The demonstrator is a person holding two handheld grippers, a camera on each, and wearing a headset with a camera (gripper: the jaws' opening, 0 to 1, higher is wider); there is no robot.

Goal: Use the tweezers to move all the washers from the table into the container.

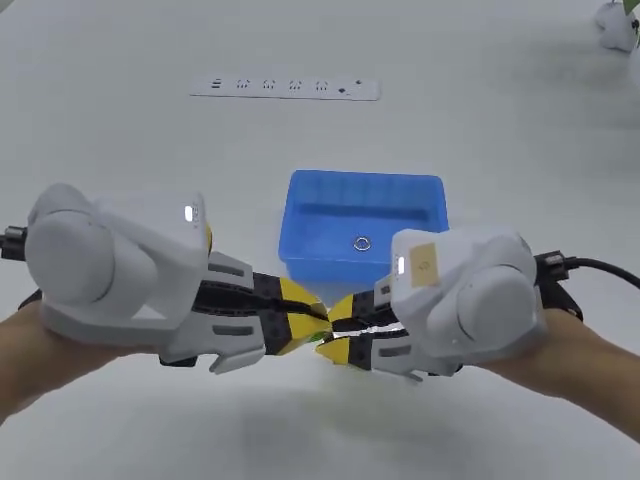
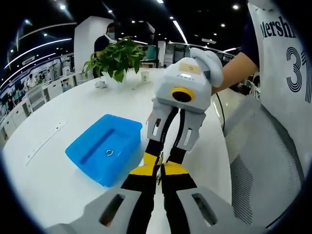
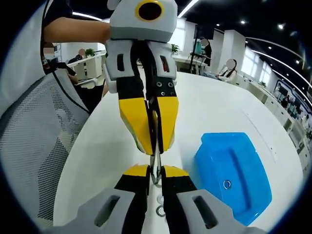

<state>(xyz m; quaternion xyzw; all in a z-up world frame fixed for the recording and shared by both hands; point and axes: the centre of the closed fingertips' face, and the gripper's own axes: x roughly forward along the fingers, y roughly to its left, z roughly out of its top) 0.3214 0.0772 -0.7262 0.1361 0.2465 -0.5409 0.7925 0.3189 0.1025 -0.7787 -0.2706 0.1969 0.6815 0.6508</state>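
Note:
My left gripper (image 1: 312, 318) and right gripper (image 1: 336, 326) meet tip to tip in front of the blue container (image 1: 300, 215). Thin metal tweezers (image 3: 155, 163) run between them. The left gripper's yellow jaws are shut on one end, and the right gripper (image 3: 155, 176) is shut on the other end. In the left gripper view, the left gripper (image 2: 159, 171) faces the right one nose to nose. One washer (image 1: 362, 244) lies inside the container (image 3: 243, 161). Two washers (image 3: 160, 210) lie on the table just under the right gripper's jaws.
A white power strip (image 1: 285, 88) lies on the table beyond the container. A potted plant (image 2: 115, 57) stands at the far end of the table. A mesh chair (image 2: 253, 161) and the person's body are close behind the grippers.

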